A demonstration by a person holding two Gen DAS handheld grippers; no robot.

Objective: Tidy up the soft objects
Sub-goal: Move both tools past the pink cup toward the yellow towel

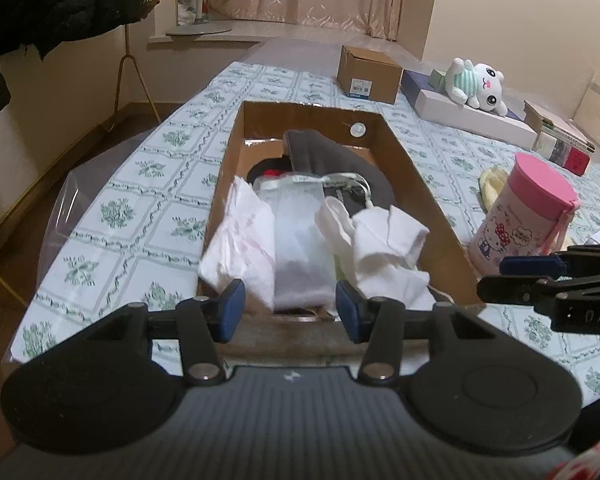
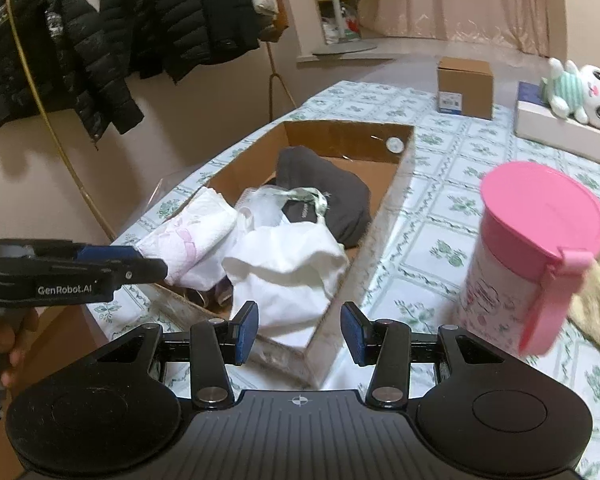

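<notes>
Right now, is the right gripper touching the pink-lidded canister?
Apart. In the right wrist view the right gripper is open over the cardboard box's near corner, and patterned tablecloth shows between its right finger and the pink-lidded canister.

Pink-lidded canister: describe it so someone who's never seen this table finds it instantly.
Start at the long open cardboard box of cloths in the middle of the floral tablecloth. Just off its right wall stands a white cylindrical canister, upright, with a pale yellow cloth lying against its far side. It is the only hard round container there, with cartoon print, a pink lid and a pink strap hanging down its side.
</notes>
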